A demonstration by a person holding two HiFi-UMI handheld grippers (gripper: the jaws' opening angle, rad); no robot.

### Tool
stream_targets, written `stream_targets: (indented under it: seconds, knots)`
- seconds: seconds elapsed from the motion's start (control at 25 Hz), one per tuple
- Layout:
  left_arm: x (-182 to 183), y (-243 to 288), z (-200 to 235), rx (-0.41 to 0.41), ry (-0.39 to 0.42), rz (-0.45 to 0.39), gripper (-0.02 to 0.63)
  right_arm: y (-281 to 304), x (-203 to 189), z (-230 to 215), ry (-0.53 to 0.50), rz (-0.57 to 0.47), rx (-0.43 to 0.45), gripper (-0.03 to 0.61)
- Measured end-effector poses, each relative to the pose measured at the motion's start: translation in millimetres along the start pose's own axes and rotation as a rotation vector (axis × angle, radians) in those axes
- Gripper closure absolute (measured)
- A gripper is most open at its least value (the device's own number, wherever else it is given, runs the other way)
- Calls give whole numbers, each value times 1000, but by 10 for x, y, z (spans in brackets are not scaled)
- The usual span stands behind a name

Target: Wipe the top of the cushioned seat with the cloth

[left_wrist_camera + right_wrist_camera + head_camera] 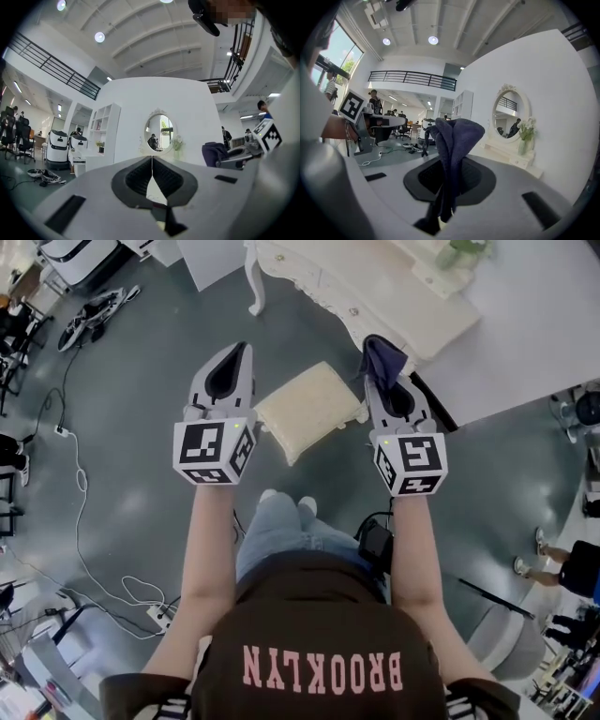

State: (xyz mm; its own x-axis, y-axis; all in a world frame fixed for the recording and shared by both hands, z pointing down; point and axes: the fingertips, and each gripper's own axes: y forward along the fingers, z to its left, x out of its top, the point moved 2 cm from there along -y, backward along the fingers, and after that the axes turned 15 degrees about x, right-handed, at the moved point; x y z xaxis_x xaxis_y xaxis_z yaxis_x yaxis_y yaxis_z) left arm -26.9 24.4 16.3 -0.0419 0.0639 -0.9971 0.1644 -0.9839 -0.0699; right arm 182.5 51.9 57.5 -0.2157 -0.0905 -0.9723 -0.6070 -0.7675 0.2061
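Pinches a dark navy, crumpled fabric cloth (454,136) between the shut jaws of the right gripper (449,165), with a folded tuft standing above the tips and a thin tail hanging below. Seems light, limp and easily squashed. Likely to drape and bunch rather than lie flat, so probably wipes best with the loose tuft pressed broadly down. Looks firmly caught near its middle, so calls for no new hold, by this judgement. Shows the left gripper (151,161) with jaws pressed together on nothing.

Places both grippers up in the air in the head view, the cloth at the right one's tip, with the pale cream, square, padded seat (309,409) low down between them and touched by neither. Appears plump and yielding under a faintly textured cover. Probably gives under pressure, so asks for light, sweeping strokes across the top rather than hard scrubbing. Not yet wiped, judging by the gap.

Stands on a smooth grey floor (141,427), just beside a white ornate dressing table with curved legs (375,287). Backs onto a plain white wall carrying an oval framed mirror (511,110), with a vase of pale flowers (525,136) beside it. Opens into a tall, bright hall with a dark balcony railing (412,77), white open shelving (103,126) and a white cable (80,493) trailing over the floor at left.
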Motion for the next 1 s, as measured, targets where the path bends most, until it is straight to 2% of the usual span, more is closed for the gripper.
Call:
stream_targets:
  seconds: [0.24,1.0]
  knots:
    - [94,-29,-121,-21,46,-34,607,-97,32,-104,42,-51,-26,546]
    - [80,-137,-376,-31,82,-26,607,-308,-55,-80,53,-48,-26,546]
